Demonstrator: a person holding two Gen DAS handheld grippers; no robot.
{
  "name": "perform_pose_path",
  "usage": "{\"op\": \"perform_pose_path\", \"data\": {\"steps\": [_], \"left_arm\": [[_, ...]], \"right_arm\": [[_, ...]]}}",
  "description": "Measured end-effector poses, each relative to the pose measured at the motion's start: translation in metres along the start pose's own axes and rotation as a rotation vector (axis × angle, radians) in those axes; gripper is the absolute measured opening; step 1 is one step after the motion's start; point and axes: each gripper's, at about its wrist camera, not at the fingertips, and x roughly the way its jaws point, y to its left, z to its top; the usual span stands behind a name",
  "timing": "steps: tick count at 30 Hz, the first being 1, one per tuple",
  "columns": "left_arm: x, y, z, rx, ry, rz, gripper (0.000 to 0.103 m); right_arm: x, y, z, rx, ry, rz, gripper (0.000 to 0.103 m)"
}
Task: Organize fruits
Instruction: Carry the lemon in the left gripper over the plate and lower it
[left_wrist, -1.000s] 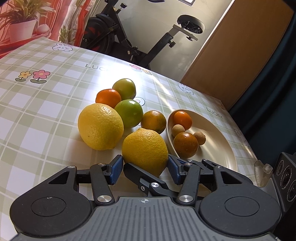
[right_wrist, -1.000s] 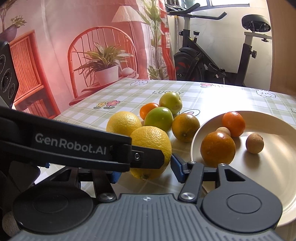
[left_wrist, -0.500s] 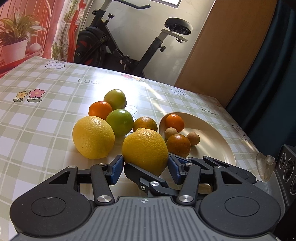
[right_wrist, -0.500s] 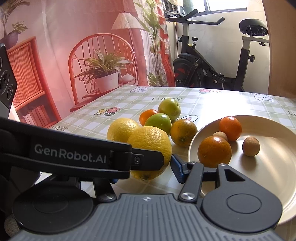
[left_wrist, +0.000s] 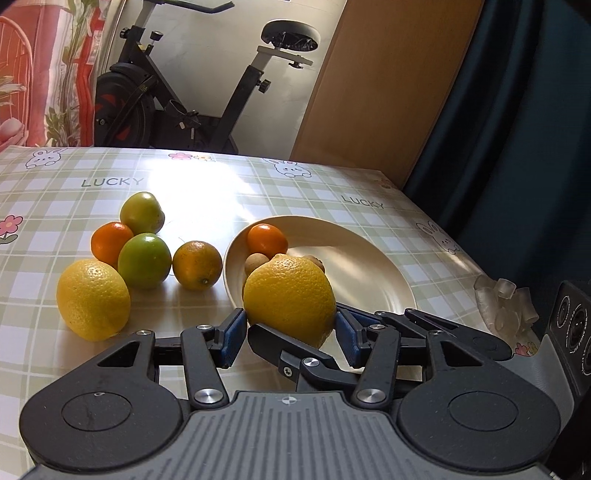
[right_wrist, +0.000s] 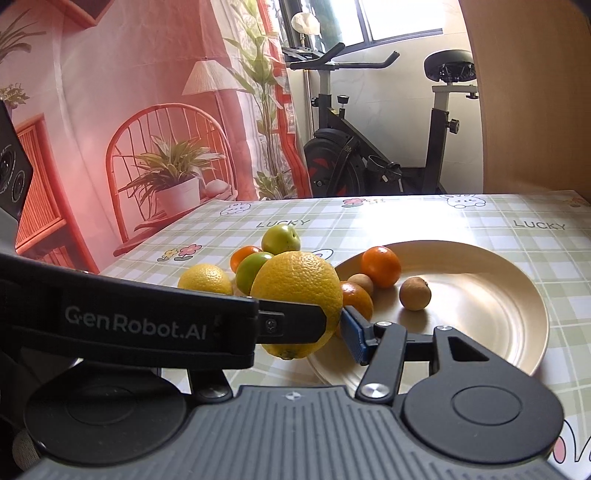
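Observation:
A large yellow citrus (left_wrist: 290, 295) is lifted off the table, clamped between both grippers. My left gripper (left_wrist: 290, 332) has its blue pads at its two sides. My right gripper (right_wrist: 314, 328) crosses the left one and grips the same fruit (right_wrist: 299, 284); only its right blue pad (right_wrist: 354, 339) shows. The fruit hangs at the near left rim of the cream plate (left_wrist: 369, 266), which holds a small orange (left_wrist: 266, 240), a darker orange (right_wrist: 356, 301) and two small brown fruits (right_wrist: 415, 293).
On the checked tablecloth left of the plate lie a second yellow citrus (left_wrist: 92, 299), two green fruits (left_wrist: 144, 260), a small orange (left_wrist: 110, 243) and a dark orange (left_wrist: 197, 264). The table's right edge (left_wrist: 461, 240) is near the plate. An exercise bike stands behind.
Both grippers have lifted the yellow citrus off the table and carried it right, to the plate's rim. The other fruits have not moved.

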Motion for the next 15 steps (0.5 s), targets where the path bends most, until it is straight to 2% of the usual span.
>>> {"op": "perform_pose_path", "data": {"steps": [8,15], "left_arm": [[0.016,-0.015,0.004,0.041,0.037,-0.007,0.056],[0.029,-0.017,0.008,0.035,0.050,-0.011,0.054]], "right_arm": [[-0.005,-0.021,-0.002,0.074,-0.004,-0.044,0.057],[0.001,-0.035,-0.006,0.125,0.010,-0.079,0.057]]}}
